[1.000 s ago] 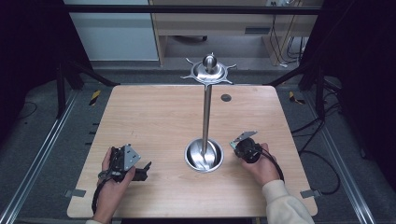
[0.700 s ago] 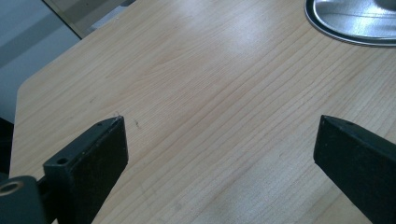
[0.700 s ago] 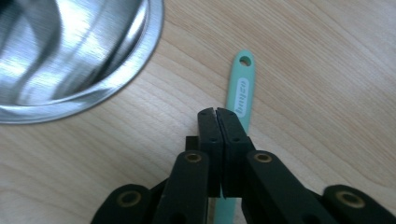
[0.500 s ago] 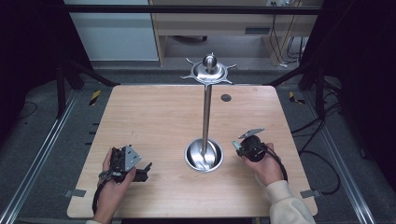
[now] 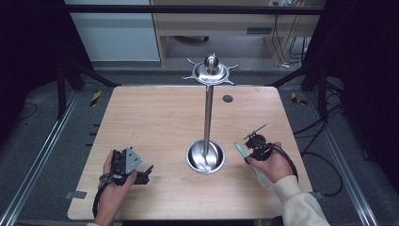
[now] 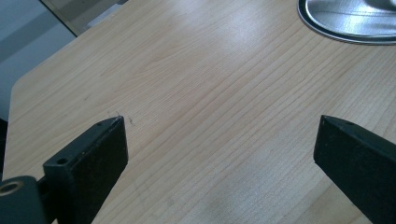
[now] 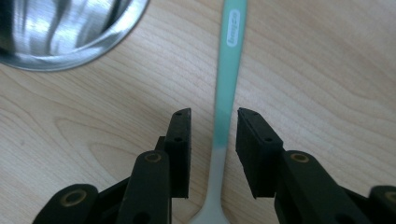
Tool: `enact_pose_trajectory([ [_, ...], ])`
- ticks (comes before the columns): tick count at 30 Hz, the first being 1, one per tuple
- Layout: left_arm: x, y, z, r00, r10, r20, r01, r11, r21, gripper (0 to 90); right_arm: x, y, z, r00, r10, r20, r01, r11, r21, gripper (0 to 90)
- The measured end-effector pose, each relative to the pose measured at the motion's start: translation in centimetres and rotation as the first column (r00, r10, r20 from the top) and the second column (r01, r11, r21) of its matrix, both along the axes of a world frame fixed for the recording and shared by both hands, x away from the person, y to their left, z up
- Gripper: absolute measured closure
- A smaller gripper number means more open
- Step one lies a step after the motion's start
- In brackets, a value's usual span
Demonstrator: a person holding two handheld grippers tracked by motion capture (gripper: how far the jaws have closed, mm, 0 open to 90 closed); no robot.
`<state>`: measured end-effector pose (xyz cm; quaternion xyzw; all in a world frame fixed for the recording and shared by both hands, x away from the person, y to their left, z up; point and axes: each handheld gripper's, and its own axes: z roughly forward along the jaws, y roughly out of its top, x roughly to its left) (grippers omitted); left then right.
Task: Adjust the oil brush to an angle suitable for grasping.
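Two black jaws of the right gripper [image 7: 214, 151] straddle the mint-green handle of a plastic spoon [image 7: 228, 79], narrowly apart and not yet clamped; the spoon lies flat near the tabletop's [image 5: 155, 117] right edge, beside the steel stand's round base [image 5: 205, 157]. The left gripper [image 6: 219, 154] rests wide open, near the front-left corner.

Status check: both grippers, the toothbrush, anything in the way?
Left gripper open, idle over bare table. Right gripper part-closed astride the green toothbrush, no clear contact. Toothbrush flat on the wood. Steel stand base close by.
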<state>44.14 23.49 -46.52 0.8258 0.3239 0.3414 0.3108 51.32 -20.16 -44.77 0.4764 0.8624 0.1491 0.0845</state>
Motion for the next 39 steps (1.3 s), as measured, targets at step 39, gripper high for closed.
enact_pose_trajectory([
  [39, 0.0, 0.1, 0.0, 1.0, -0.002, 0.001, 0.002, 1.0, -0.006, 2.6, 1.2, -0.5, -1.2, 0.9903, -0.063, -0.124, 0.059, 0.998, -0.035, 82.2],
])
